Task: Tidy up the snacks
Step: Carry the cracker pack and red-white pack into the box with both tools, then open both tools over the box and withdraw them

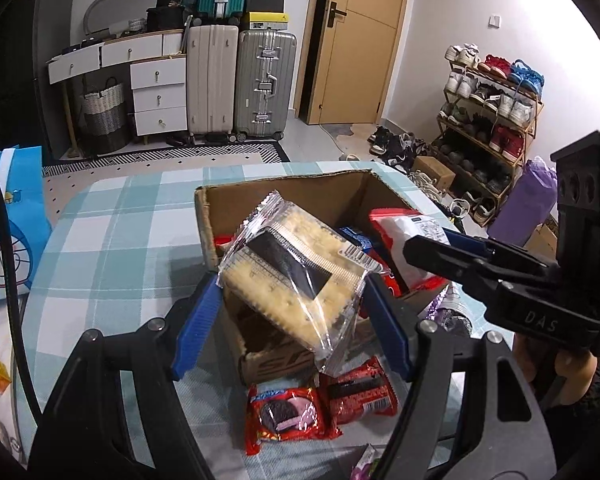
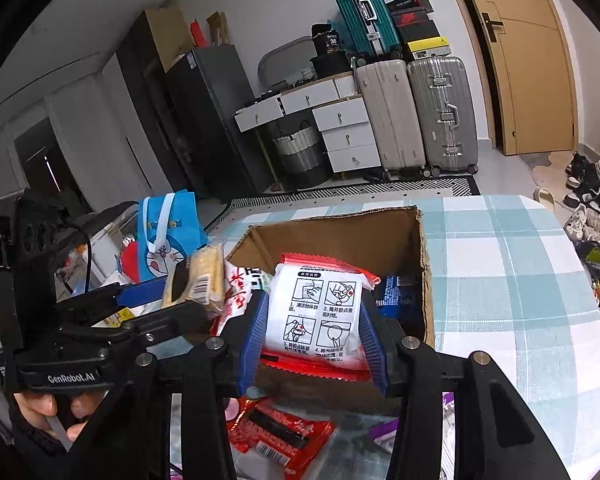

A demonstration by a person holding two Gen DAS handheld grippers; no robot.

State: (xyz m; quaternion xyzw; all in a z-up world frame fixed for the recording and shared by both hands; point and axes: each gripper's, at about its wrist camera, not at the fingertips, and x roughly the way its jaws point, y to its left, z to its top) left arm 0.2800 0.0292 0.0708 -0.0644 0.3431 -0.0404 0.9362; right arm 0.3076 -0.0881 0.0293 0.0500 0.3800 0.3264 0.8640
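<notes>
An open cardboard box (image 1: 280,189) (image 2: 332,220) stands on the checked tablecloth (image 1: 116,224), with several snack packs inside. My left gripper (image 1: 292,304) is shut on a clear packet of crackers (image 1: 296,276), held tilted above the box's near left corner. My right gripper (image 2: 314,326) is shut on a red and white packet (image 2: 316,312) over the box's near edge. In the left wrist view that packet (image 1: 408,244) hangs over the right side of the box. The right wrist view catches the cracker packet (image 2: 200,280) at the left. Two red cookie packs (image 1: 284,420) (image 1: 360,396) lie before the box.
A blue cartoon gift bag (image 1: 8,232) (image 2: 168,232) stands at the table's left edge. A purple pack (image 1: 366,466) lies near the front. Behind the table are suitcases (image 1: 236,84), white drawers (image 1: 158,96), a door and a shoe rack (image 1: 492,112).
</notes>
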